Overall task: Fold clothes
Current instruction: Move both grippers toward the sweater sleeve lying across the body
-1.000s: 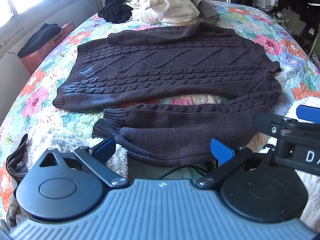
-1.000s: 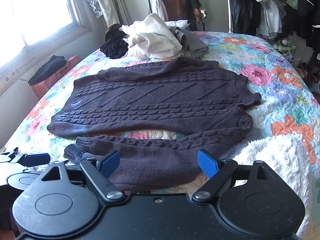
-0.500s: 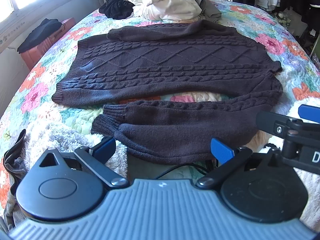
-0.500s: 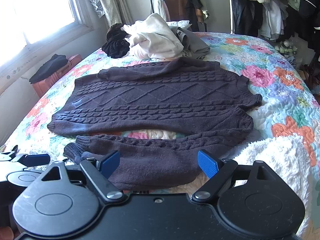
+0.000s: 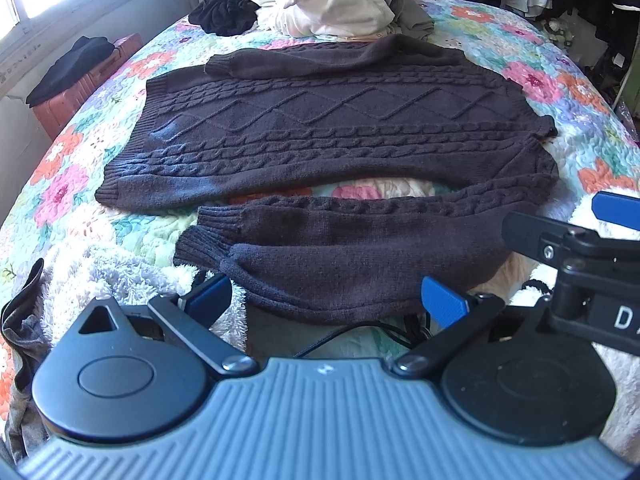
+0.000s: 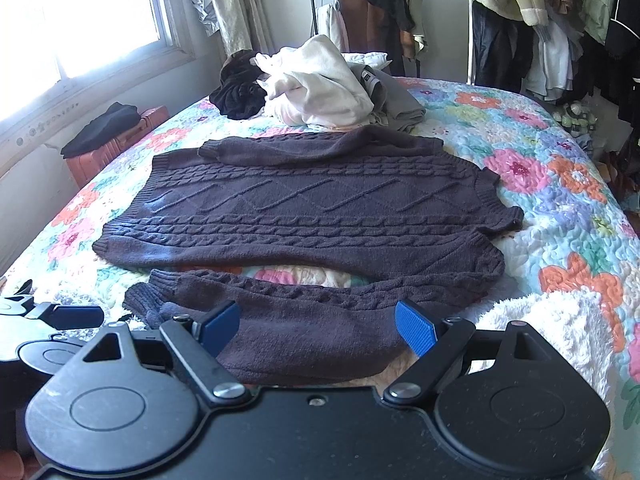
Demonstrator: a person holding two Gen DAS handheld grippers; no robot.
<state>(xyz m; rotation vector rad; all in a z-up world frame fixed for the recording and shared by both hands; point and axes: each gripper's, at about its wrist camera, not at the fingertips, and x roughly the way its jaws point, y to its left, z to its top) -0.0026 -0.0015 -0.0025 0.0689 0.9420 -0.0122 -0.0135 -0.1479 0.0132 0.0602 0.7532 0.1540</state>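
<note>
A dark brown cable-knit sweater (image 5: 332, 128) lies flat across the floral quilt, hem to the left, collar to the right; it also shows in the right wrist view (image 6: 312, 208). Its far sleeve is folded over the body. Its near sleeve (image 5: 352, 252) lies along the near edge of the bed, cuff to the left. My left gripper (image 5: 326, 302) is open and empty, just in front of that sleeve. My right gripper (image 6: 316, 326) is open and empty over the sleeve's near edge (image 6: 304, 340). The right gripper's fingers (image 5: 616, 210) show at the right of the left wrist view.
A heap of white, black and grey clothes (image 6: 316, 88) sits at the far side of the bed. A white fluffy blanket (image 6: 536, 328) lies at the near right. A red suitcase (image 6: 116, 148) stands by the window wall at left. Clothes racks (image 6: 520, 20) stand behind.
Both grippers have drifted slightly forward and tilted; the sweater sits a little lower in both views. The sweater itself has not moved and both grippers stay open.
</note>
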